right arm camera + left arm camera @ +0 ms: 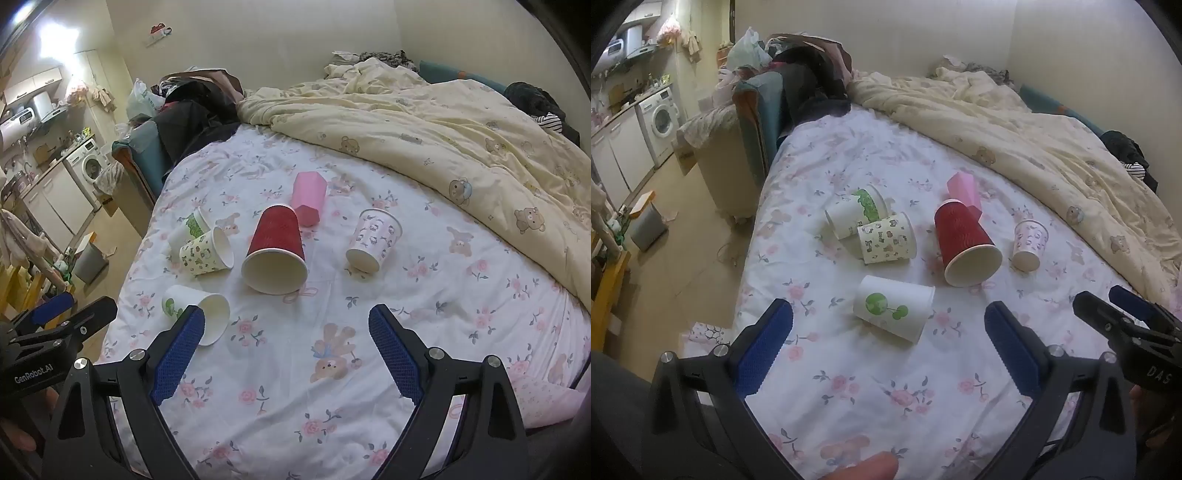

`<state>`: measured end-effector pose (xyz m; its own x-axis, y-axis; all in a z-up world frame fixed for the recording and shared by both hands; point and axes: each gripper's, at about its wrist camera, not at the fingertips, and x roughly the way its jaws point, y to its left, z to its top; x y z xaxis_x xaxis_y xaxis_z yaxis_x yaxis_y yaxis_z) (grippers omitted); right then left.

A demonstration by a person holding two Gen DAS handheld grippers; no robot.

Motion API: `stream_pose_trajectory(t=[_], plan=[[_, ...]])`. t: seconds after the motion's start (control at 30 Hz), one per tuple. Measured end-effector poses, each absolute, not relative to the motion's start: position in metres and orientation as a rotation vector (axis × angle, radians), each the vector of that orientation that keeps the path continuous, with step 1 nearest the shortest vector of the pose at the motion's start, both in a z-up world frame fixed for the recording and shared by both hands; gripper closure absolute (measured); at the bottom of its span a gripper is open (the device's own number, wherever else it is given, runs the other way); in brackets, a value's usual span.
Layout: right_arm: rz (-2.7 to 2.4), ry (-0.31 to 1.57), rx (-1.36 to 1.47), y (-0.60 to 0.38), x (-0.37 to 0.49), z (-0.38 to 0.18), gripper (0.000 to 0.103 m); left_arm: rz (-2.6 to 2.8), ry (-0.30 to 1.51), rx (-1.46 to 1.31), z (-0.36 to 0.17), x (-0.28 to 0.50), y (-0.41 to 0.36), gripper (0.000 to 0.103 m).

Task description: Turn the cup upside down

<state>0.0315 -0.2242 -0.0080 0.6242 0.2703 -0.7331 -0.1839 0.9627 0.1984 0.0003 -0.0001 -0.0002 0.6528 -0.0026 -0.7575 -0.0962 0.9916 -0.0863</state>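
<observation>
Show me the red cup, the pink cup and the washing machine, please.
red cup (276, 232): right wrist view, ribbed side wall.
pink cup (309, 192): right wrist view, side wall.
washing machine (661, 120): left wrist view, round door.

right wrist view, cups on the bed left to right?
White cup with green print → cup with small green pattern → red cup → pink-patterned white cup. All four lie on their sides. The green-band cup and the pink cup overlap others, so they are left out.
</observation>
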Motion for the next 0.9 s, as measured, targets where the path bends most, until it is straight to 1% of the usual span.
stream_pose_trajectory(t=[0.1,0.2,0.3,0.9], plan=[[0.257,0.858,0.104,-0.225,0.034,-0.008,0.010,0.056,0.859,-0.107,-0.001,0.004,0.001,0.001],[0.256,0.859,0.108,-0.223,0.032,-0.009,0.010,0.061,0.814,-0.111,0.001,-0.007,0.005,0.001],[0.257,0.862,0.108,-0.222,0.032,-0.009,0.010,0.067,0.838,-0.097,0.004,-0.004,0.002,0.001],[0.258,0.845,0.100,-0.226,0.031,-0.009,0.010,0.069,0.819,-0.099,0.004,-0.004,-0.001,0.001]])
